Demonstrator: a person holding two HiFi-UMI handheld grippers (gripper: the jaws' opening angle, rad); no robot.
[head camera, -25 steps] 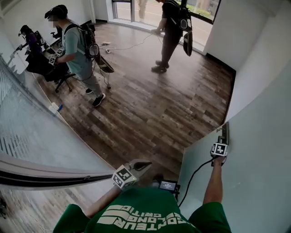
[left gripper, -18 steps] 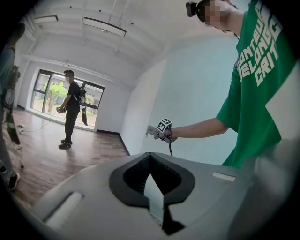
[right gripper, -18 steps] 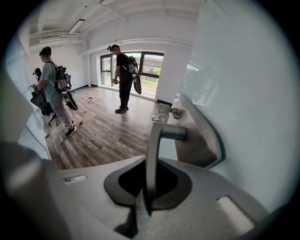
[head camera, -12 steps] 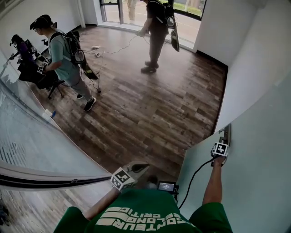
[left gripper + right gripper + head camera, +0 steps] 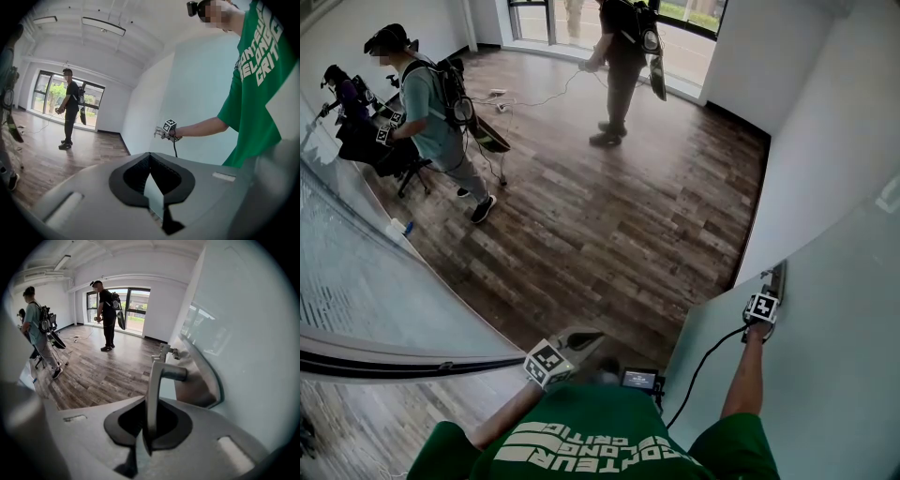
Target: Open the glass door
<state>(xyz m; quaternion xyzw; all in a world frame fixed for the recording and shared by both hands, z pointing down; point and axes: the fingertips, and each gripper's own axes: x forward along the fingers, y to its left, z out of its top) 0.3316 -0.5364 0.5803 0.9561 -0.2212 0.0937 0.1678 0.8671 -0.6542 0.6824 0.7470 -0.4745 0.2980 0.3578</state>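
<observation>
The glass door [image 5: 825, 375] is a pale frosted panel filling the right of the head view, swung open over the wood floor. Its metal handle [image 5: 779, 277] sits at the door's edge. My right gripper [image 5: 766, 298] is shut on that handle, and in the right gripper view the handle's bar [image 5: 152, 390] runs straight down between the closed jaws of the right gripper [image 5: 146, 430]. My left gripper [image 5: 579, 339] hangs low by my body, away from the door, shut and holding nothing. The left gripper [image 5: 152, 187] faces the door [image 5: 201, 93].
A glass partition [image 5: 356, 272] runs along the left. One person with a backpack [image 5: 431, 112] stands at left, another [image 5: 623, 66] stands near the far windows, and a third [image 5: 342, 94] is at a desk. A cable [image 5: 698, 375] hangs from my right gripper.
My right gripper has moved to the right with the handle, and the door has swung further open. The left gripper shifted slightly left and stayed shut.
</observation>
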